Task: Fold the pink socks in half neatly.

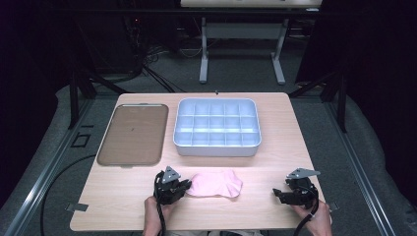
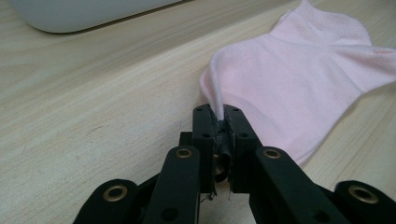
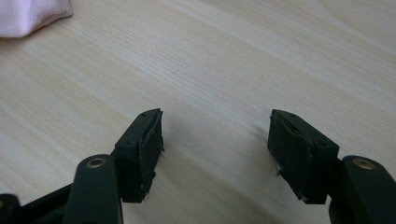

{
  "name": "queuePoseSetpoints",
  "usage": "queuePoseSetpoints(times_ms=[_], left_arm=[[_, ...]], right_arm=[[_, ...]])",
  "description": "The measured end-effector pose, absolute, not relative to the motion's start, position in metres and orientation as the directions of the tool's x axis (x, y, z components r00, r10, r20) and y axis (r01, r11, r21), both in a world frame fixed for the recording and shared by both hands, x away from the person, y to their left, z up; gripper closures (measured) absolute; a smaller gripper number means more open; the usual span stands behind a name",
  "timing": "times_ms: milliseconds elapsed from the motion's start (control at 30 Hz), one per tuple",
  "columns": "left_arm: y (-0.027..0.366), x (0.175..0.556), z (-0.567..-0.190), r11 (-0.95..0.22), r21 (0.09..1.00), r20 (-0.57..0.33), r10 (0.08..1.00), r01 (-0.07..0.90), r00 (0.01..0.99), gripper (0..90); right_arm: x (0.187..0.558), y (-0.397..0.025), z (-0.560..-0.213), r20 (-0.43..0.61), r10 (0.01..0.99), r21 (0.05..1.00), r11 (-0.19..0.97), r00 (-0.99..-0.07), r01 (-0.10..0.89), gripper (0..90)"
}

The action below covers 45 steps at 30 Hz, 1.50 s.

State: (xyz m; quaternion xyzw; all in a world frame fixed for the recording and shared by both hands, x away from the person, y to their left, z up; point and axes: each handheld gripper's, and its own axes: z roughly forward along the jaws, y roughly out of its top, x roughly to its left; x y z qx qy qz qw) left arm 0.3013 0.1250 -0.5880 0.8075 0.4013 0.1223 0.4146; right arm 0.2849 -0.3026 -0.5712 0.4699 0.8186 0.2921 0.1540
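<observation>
Near the front edge of the tabletop [image 1: 275, 147], a little left of its middle, lies a pink sock [image 1: 216, 184] — flat on the wood, spread toward the right. Left tool [image 1: 173, 189] at the sock's left end, jaws pressed together on a pinched-up fold of the pink fabric, seen close in the left gripper view [image 2: 219, 122]. Right tool [image 1: 290, 194] near the front right corner, well apart from the sock, jaws spread wide over bare wood [image 3: 215, 140] and gripping nothing. Farther back, toward the rear edge: a grey divided tray [image 1: 216, 147] in the middle — and a brown flat tray [image 1: 133, 133] just left of it.
</observation>
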Motion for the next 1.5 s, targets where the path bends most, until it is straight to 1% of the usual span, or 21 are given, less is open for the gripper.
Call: queuePoseSetpoints(times_ms=[67, 133, 200, 267, 300, 367, 400, 533, 567, 600, 700, 733, 800, 833, 900, 967, 1167, 1267, 1500], left_arm=[[0.124, 0.300, -0.588, -0.335, 0.770, -0.128, 0.753, 0.543, 0.646, 84.3], [0.124, 0.300, -0.588, -0.335, 0.770, -0.128, 0.752, 0.543, 0.646, 84.4], [0.125, 0.301, -0.588, -0.333, 0.769, -0.136, 0.749, 0.546, 0.649, 84.4], [0.125, 0.302, -0.588, -0.331, 0.769, -0.137, 0.750, 0.547, 0.647, 84.4], [0.125, 0.302, -0.588, -0.332, 0.769, -0.138, 0.749, 0.547, 0.648, 84.4], [0.125, 0.302, -0.588, -0.332, 0.769, -0.137, 0.749, 0.546, 0.648, 84.4], [0.124, 0.301, -0.588, -0.332, 0.770, -0.135, 0.750, 0.545, 0.648, 84.3], [0.124, 0.301, -0.589, -0.333, 0.772, -0.127, 0.754, 0.541, 0.645, 84.3], [0.124, 0.301, -0.589, -0.333, 0.772, -0.129, 0.752, 0.541, 0.647, 84.3], [0.124, 0.301, -0.589, -0.333, 0.772, -0.129, 0.752, 0.541, 0.647, 84.3], [0.124, 0.301, -0.589, -0.334, 0.772, -0.129, 0.751, 0.541, 0.647, 84.4], [0.124, 0.301, -0.589, -0.333, 0.772, -0.128, 0.753, 0.542, 0.645, 84.3], [0.124, 0.301, -0.589, -0.333, 0.772, -0.128, 0.753, 0.542, 0.645, 84.3], [0.124, 0.300, -0.589, -0.334, 0.772, -0.128, 0.752, 0.541, 0.647, 84.3], [0.123, 0.300, -0.589, -0.335, 0.773, -0.126, 0.752, 0.539, 0.648, 84.3], [0.123, 0.300, -0.589, -0.341, 0.773, -0.118, 0.750, 0.534, 0.650, 84.3], [0.123, 0.300, -0.588, -0.348, 0.772, -0.112, 0.748, 0.531, 0.654, 84.3], [0.123, 0.300, -0.589, -0.343, 0.774, -0.116, 0.749, 0.532, 0.652, 84.2], [0.123, 0.300, -0.589, -0.348, 0.774, -0.111, 0.748, 0.529, 0.654, 84.2]], right_arm=[[0.285, -0.300, -0.567, 0.085, 0.860, 0.645, 0.338, -0.504, 0.685, 36.3], [0.285, -0.299, -0.564, 0.097, 0.855, 0.653, 0.332, -0.509, 0.681, 36.1], [0.283, -0.286, -0.552, 0.158, 0.837, 0.672, 0.298, -0.524, 0.678, 33.5], [0.283, -0.280, -0.549, 0.162, 0.832, 0.676, 0.299, -0.531, 0.674, 32.7], [0.284, -0.267, -0.544, 0.161, 0.813, 0.674, 0.324, -0.559, 0.664, 31.9], [0.284, -0.262, -0.542, 0.162, 0.810, 0.664, 0.333, -0.564, 0.670, 31.4], [0.288, -0.248, -0.541, 0.161, 0.792, 0.658, 0.358, -0.588, 0.662, 29.3], [0.293, -0.232, -0.542, 0.154, 0.772, 0.653, 0.388, -0.616, 0.650, 28.5], [0.297, -0.221, -0.543, 0.142, 0.762, 0.645, 0.413, -0.632, 0.643, 28.9], [0.297, -0.221, -0.543, 0.142, 0.762, 0.645, 0.413, -0.632, 0.643, 28.9], [0.302, -0.210, -0.546, 0.142, 0.752, 0.628, 0.435, -0.644, 0.646, 31.2], [0.305, -0.204, -0.547, 0.140, 0.748, 0.618, 0.446, -0.649, 0.647, 34.3], [0.305, -0.201, -0.547, 0.143, 0.748, 0.615, 0.446, -0.648, 0.650, 35.2], [0.309, -0.197, -0.548, 0.142, 0.746, 0.616, 0.448, -0.651, 0.648, 40.3], [0.311, -0.195, -0.548, 0.143, 0.745, 0.604, 0.455, -0.651, 0.654, 40.6], [0.315, -0.190, -0.549, 0.144, 0.748, 0.600, 0.455, -0.648, 0.658, 44.0], [0.320, -0.178, -0.557, 0.131, 0.756, 0.570, 0.471, -0.641, 0.673, 48.5], [0.320, -0.177, -0.558, 0.140, 0.760, 0.571, 0.462, -0.635, 0.678, 52.4], [0.320, -0.173, -0.561, 0.121, 0.752, 0.557, 0.489, -0.647, 0.672, 52.7]])
